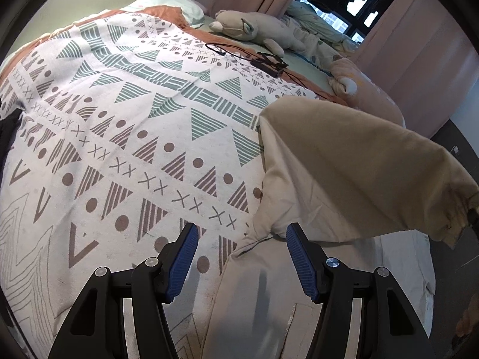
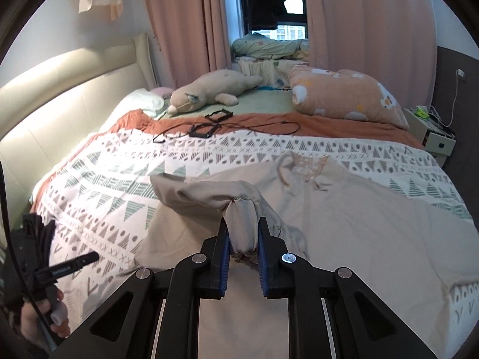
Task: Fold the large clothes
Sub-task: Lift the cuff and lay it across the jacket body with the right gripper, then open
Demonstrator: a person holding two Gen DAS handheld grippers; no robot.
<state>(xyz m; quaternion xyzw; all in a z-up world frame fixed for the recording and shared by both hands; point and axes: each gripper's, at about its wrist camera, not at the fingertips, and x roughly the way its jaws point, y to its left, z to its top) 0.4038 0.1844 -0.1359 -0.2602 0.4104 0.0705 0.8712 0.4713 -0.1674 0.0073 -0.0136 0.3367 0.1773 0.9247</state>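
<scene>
A large beige garment (image 2: pixel 344 209) lies spread on the patterned bedspread (image 2: pixel 119 185). My right gripper (image 2: pixel 243 230) is shut on the cuff of its sleeve (image 2: pixel 242 224) and holds the sleeve lifted over the body of the garment. In the left wrist view the lifted sleeve (image 1: pixel 359 173) hangs across the right side, with the cream part of the garment (image 1: pixel 269 293) below it. My left gripper (image 1: pixel 241 233) is open and empty, just above the bedspread (image 1: pixel 134 119) at the garment's edge.
A plush toy (image 2: pixel 209 91), an orange pillow (image 2: pixel 347 95) and black cables with a frame (image 2: pixel 215 125) lie at the far end of the bed. A headboard (image 2: pixel 60 89) runs along the left. A bedside table (image 2: pixel 431 131) stands at the right. Pink curtains hang behind.
</scene>
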